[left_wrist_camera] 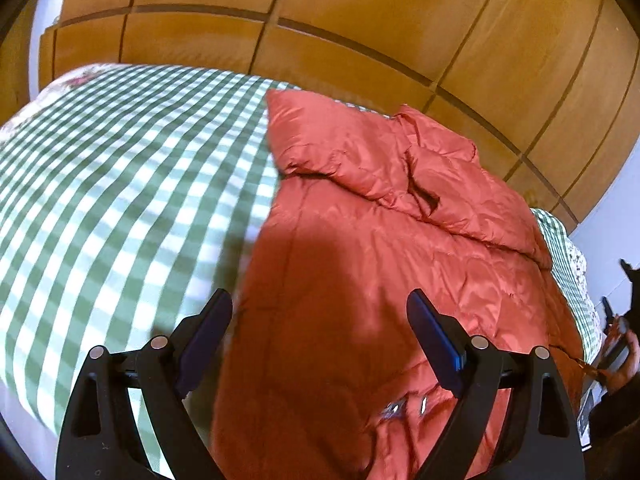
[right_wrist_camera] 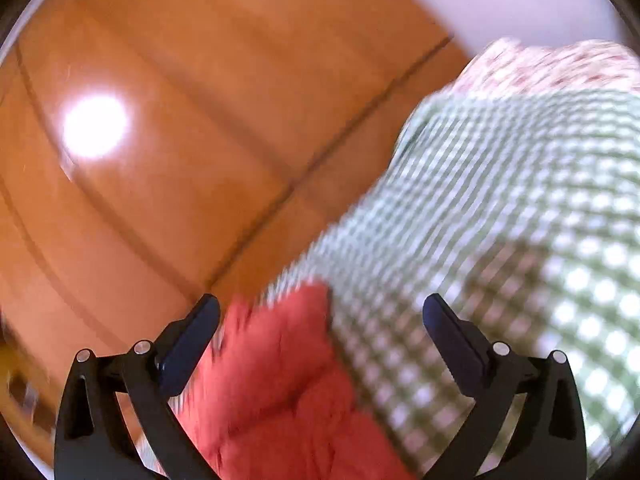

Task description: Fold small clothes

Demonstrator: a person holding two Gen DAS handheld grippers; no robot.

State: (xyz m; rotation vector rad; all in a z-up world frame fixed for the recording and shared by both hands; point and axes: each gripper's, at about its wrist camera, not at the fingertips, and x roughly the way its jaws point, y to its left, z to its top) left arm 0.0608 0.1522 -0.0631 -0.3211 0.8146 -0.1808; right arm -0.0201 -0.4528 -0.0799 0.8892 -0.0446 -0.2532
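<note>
Both wide-open hand-held grippers hover over the red jacket.

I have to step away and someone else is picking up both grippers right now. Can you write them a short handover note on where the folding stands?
Left hand-held gripper: open, holding nothing, hovering over the near part of the red puffer jacket.
Right hand-held gripper: open, holding nothing, above a corner of the jacket; this view is blurred.
Where things are: the jacket lies on the green checked bedspread, in front of the wooden wardrobe.
Done: one sleeve looks laid across the body; I cannot tell more.
Left: grip the jacket, finish the folds, smooth it flat.
</note>
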